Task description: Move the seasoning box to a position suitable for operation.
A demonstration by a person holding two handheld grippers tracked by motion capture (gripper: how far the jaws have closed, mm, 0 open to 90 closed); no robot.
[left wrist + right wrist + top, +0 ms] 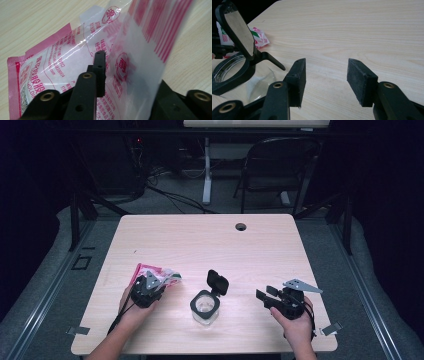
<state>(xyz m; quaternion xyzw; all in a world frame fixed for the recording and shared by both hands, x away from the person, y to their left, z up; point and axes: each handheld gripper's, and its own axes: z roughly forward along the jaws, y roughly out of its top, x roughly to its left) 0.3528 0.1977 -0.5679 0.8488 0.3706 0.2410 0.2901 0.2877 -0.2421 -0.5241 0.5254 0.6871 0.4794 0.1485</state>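
Note:
A pink-and-white printed plastic packet (159, 271) lies at the table's left front. My left gripper (151, 281) is on it. In the left gripper view the packet (62, 65) folds upward between the jaws of the left gripper (125, 70). One black finger (100, 67) presses its film, and the other finger is hidden behind the raised flap. A clear glass jar (205, 307) stands at the front centre, its black hinged lid (218, 283) flipped up. My right gripper (263, 296) hovers to the right of the jar, open and empty. The right gripper view has that gripper (325, 75) over bare wood, with the jar (227, 72) at left.
The light wooden table (200, 237) has a round cable hole (241, 226) near its far edge. A folding chair (277, 165) and desk legs stand beyond the table. Bare wood stretches across the far half and between jar and right gripper.

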